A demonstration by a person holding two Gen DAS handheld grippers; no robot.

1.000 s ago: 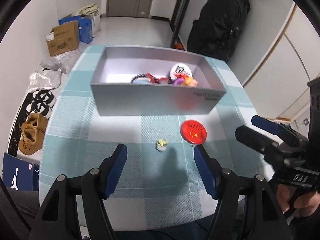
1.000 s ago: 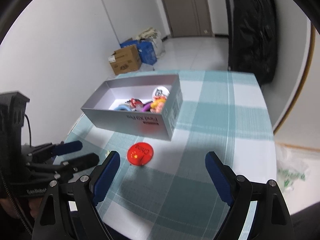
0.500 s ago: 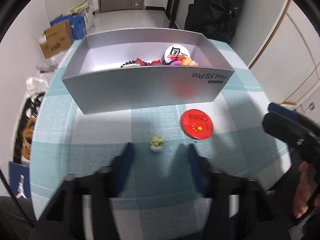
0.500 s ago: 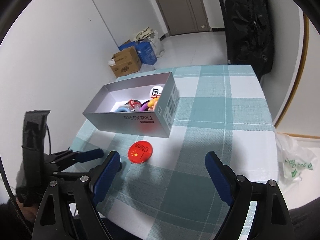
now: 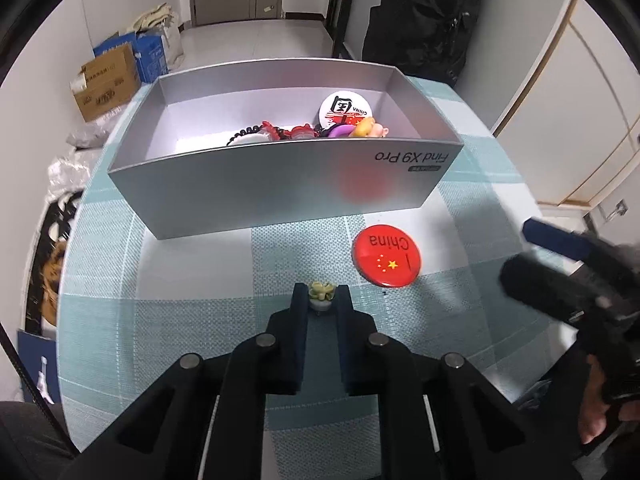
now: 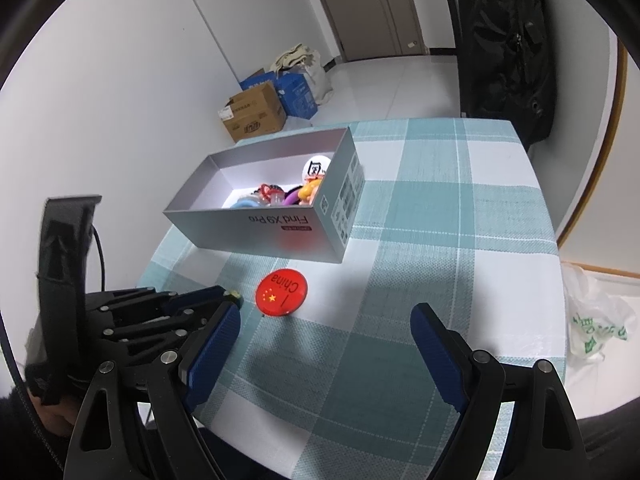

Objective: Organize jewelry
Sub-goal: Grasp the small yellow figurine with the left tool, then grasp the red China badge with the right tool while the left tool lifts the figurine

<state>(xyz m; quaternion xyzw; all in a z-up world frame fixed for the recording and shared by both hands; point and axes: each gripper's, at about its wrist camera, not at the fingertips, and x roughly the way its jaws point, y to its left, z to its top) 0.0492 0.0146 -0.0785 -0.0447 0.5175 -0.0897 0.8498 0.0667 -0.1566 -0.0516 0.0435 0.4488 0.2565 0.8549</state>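
Observation:
My left gripper (image 5: 321,295) is shut on a small yellow-green flower trinket (image 5: 321,290) on the checked tablecloth; the trinket also shows in the right wrist view (image 6: 233,294). A red round "China" badge (image 5: 386,256) lies just right of it, also in the right wrist view (image 6: 282,291). The silver box (image 5: 280,184) behind holds a white badge (image 5: 344,108), beads and colourful trinkets; it shows in the right wrist view too (image 6: 256,224). My right gripper (image 6: 324,344) is open and empty, above the table right of the badge.
The checked table (image 6: 460,208) ends near me and on the right. A black backpack (image 6: 504,40) stands behind it. Cardboard and blue boxes (image 6: 256,112) sit on the floor at the left. A plastic bag (image 6: 596,328) lies on the floor at the right.
My left gripper moved forward and down and closed on the small flower trinket. My right gripper stayed open and drifted slightly.

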